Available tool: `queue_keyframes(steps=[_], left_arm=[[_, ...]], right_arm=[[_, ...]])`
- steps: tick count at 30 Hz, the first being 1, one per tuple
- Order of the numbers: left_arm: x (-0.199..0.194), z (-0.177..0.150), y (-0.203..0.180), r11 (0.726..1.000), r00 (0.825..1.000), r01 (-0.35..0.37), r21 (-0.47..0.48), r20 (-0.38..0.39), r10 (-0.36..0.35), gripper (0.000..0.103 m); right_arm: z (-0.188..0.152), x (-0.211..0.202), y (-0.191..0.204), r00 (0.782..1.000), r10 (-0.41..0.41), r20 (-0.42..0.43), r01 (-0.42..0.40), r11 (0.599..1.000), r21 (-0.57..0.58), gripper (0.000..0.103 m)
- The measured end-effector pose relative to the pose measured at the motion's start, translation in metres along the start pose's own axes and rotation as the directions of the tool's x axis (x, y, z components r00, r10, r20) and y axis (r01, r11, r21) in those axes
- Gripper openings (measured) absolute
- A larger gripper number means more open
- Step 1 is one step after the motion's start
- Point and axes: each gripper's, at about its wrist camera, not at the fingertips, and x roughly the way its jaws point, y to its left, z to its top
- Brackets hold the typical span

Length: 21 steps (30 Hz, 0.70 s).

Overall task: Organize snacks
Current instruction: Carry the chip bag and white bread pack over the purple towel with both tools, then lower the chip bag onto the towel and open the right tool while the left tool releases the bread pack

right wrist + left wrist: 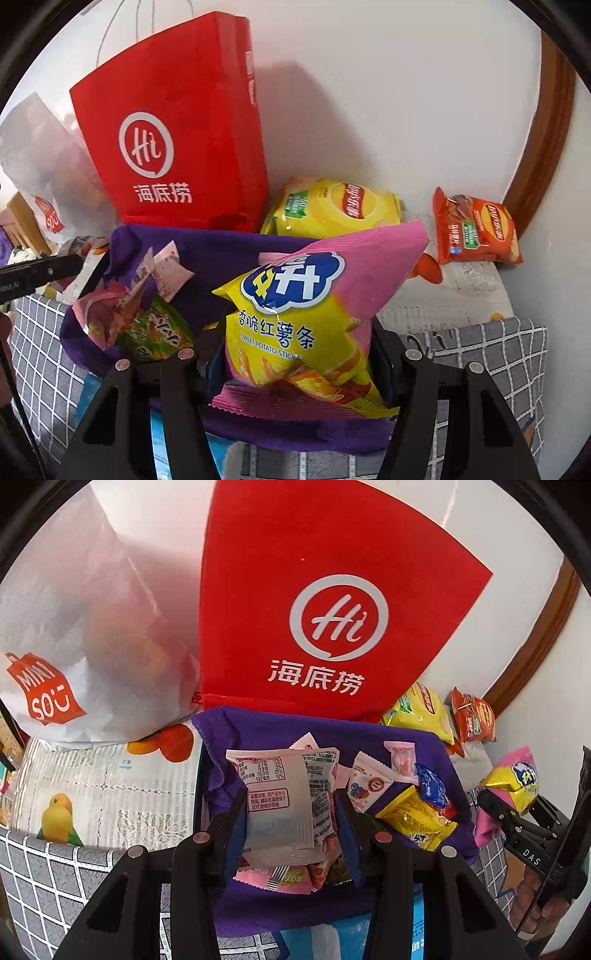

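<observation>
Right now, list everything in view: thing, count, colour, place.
red bag: 1, red with white logo, upright against the wall
white bag: 1, white with red tag, left of the red bag
purple bin: 1, purple, in front of the red bag, holding small snack packets
chip bags: 2, one yellow, one orange, by the wall
checked cloth: 1, grey and white, under the bin
silver packet: 1, silver with print, in the left gripper
sweet potato sticks: 1, pink and yellow, in the right gripper
left gripper: black, shut on the packet
right gripper: black, shut on the sticks
</observation>
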Motion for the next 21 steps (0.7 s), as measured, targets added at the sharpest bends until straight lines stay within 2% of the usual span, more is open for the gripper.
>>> queue_keyframes(steps=[7,15,21], left_arm=[[0.000,0.000,0.003,1.000,1.000,0.007,-0.018,-0.004,-0.007,0.042],[0.008,-0.002,-0.001,1.000,1.000,0.008,-0.016,-0.026,-0.009,0.042],[0.016,-0.004,-0.008,1.000,0.999,0.002,0.002,-0.046,-0.002,0.042]], right_arm=[[-0.003,0.004,-0.009,1.000,-0.009,-0.028,0.009,1.000,0.008,0.063],[-0.006,0.019,0.002,0.997,-0.029,-0.076,0.026,0.999,-0.043,0.063],[-0.008,0.024,0.001,0.996,-0.020,-0.088,0.017,0.999,-0.034,0.063]])
